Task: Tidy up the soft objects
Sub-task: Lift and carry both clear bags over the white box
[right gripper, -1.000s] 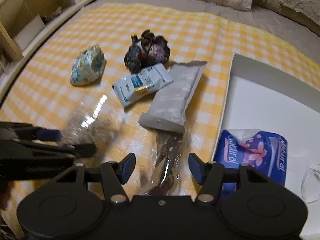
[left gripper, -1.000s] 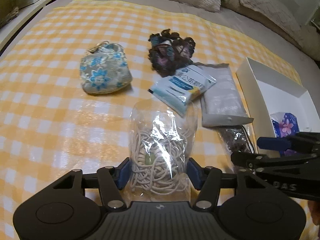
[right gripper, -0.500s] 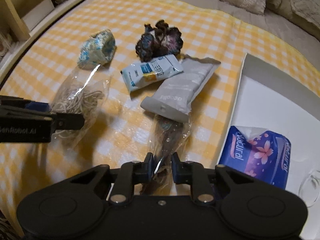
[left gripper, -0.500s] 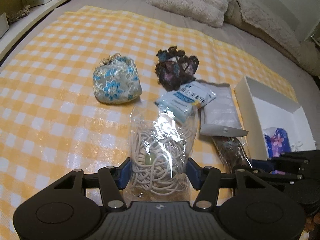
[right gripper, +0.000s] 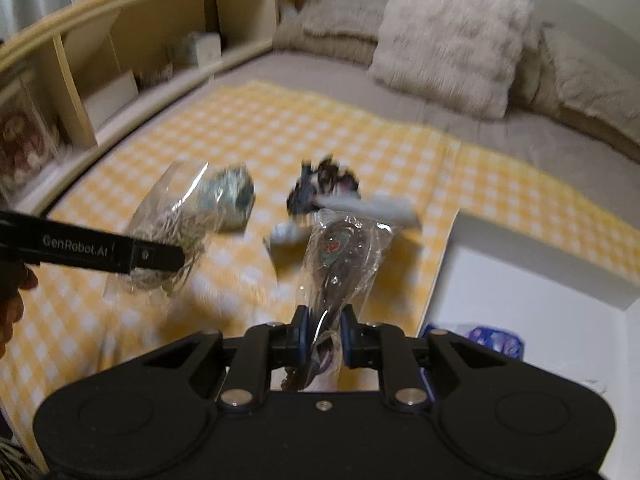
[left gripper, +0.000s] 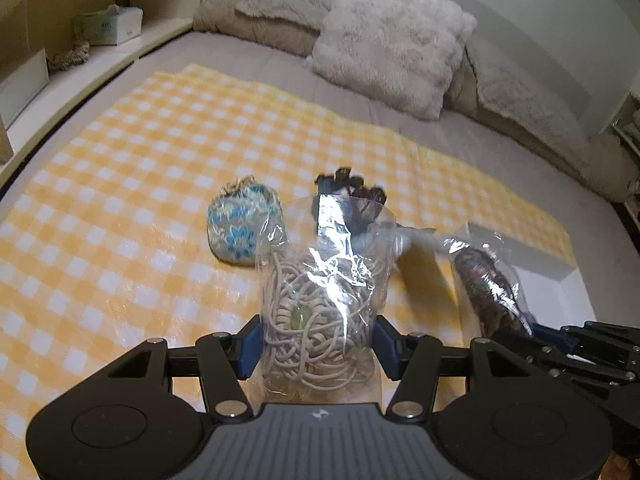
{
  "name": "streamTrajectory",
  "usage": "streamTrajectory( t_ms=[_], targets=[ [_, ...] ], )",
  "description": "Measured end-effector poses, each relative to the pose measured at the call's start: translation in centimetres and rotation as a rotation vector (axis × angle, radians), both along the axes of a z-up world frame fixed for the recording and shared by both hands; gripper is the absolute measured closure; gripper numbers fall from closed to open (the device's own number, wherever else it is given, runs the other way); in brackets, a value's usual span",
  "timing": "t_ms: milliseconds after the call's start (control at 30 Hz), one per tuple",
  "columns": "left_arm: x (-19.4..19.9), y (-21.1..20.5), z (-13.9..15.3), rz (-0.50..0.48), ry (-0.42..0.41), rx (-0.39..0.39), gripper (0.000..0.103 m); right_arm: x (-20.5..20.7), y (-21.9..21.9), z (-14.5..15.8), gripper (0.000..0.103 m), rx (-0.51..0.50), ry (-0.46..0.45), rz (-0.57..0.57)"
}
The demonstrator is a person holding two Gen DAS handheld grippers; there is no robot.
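My left gripper (left gripper: 316, 344) is shut on a clear bag of pale coiled cords (left gripper: 320, 304), held up off the yellow checked cloth (left gripper: 140, 200). My right gripper (right gripper: 323, 336) is shut on the lower end of a slim clear bag of dark patterned items (right gripper: 344, 256), also lifted; the same bag (left gripper: 484, 284) shows at the right of the left wrist view. On the cloth lie a blue floral pouch (left gripper: 242, 228), a dark scrunchie bundle (right gripper: 324, 184) and pale packets (right gripper: 384, 208), blurred. A white box (right gripper: 520, 300) at the right holds a purple tissue pack (right gripper: 496, 340).
Fluffy pillows (left gripper: 392, 36) and a folded blanket (left gripper: 520, 92) lie at the head of the bed. A wooden shelf unit (right gripper: 100, 64) with small boxes runs along the left side. A hand (right gripper: 12, 304) holds the left gripper at the left edge.
The right gripper closed on the dark bag and lifted it off the cloth. The left gripper rose with the cord bag, and both views tilted up toward the pillows.
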State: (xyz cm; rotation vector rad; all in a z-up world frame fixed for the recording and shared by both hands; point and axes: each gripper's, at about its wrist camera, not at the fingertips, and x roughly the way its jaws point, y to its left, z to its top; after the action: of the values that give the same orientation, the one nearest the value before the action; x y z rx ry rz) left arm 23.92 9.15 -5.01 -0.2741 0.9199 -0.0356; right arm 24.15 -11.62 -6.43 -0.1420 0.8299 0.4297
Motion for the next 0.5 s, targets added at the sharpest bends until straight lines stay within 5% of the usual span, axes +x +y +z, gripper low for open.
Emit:
streamTrajectory(
  t_ms=[500],
  targets=[
    [-0.5,-3.0,2.8,-0.028,-0.105,-0.017,0.046,-2.3,-3.3,4.1,0.086,0.088,-0.199,-0.034]
  ],
)
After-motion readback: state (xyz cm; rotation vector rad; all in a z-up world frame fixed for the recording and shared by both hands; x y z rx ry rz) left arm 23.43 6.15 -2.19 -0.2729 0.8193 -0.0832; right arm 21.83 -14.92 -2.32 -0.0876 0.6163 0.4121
